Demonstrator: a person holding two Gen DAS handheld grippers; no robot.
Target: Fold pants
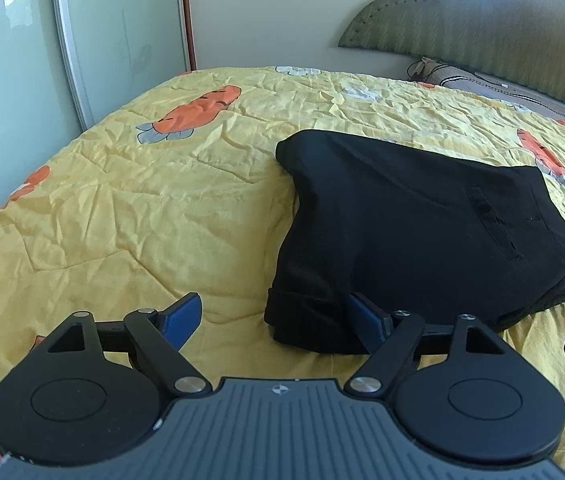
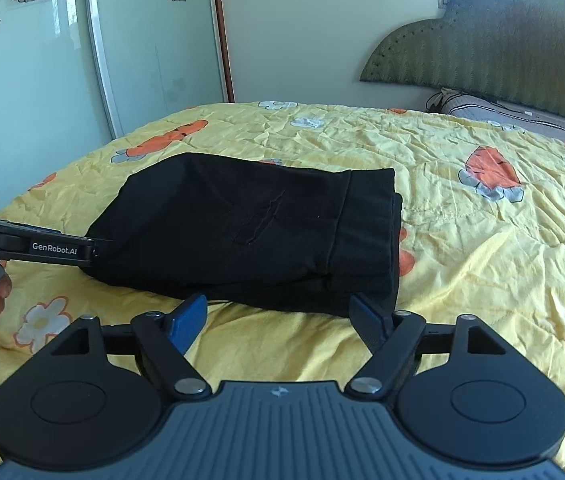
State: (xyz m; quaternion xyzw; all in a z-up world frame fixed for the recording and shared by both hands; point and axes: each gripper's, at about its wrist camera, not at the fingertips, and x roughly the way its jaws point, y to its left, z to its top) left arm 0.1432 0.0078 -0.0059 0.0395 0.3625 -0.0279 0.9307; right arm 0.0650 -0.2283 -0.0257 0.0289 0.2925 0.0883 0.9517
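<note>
Black pants point(image 1: 410, 236), one folded bundle, lie before two wide-open, unladen hand-held grippers point(image 1: 278, 316) point(image 2: 278, 316).

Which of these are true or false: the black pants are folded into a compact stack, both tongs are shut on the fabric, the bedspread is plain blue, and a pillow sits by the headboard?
1. The black pants lie folded in a compact stack on the bedspread. True.
2. Both tongs are shut on the fabric. False: the left tongs and the right tongs both stand open, and neither is clamped on the pants.
3. The bedspread is plain blue. False: it is yellow with orange carrot prints and white flowers.
4. A pillow sits by the green headboard. True.
</note>
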